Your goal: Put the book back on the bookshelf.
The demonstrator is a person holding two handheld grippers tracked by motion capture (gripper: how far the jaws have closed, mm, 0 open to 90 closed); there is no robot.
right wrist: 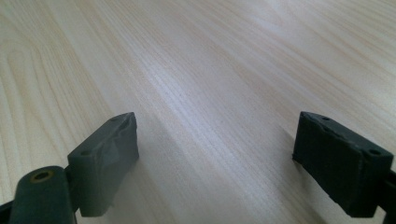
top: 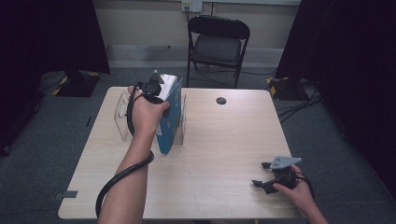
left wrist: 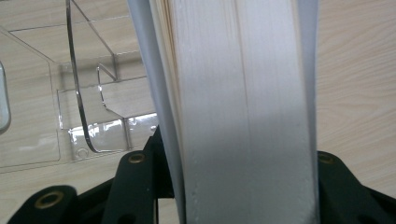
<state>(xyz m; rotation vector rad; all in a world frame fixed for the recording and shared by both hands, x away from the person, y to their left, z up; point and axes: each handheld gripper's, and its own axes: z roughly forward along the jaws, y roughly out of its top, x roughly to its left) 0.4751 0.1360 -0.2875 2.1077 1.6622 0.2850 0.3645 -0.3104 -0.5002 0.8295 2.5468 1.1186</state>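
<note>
A thick book (top: 170,116) with a blue cover stands upright at the right side of a clear acrylic rack (top: 122,116) on the left half of the table. My left gripper (top: 156,88) comes down on the book's top and is shut on it. In the left gripper view the white page edges of the book (left wrist: 243,107) run up between the black jaws, with the rack's clear dividers (left wrist: 88,116) to the left. My right gripper (top: 260,173) rests low over the table's front right part, open, with bare wood between its pads (right wrist: 107,158).
A small black round disc (top: 221,100) lies on the wooden table (top: 224,140) toward the back. A black folding chair (top: 218,42) stands behind the table. Cables (top: 299,107) trail on the floor at the right.
</note>
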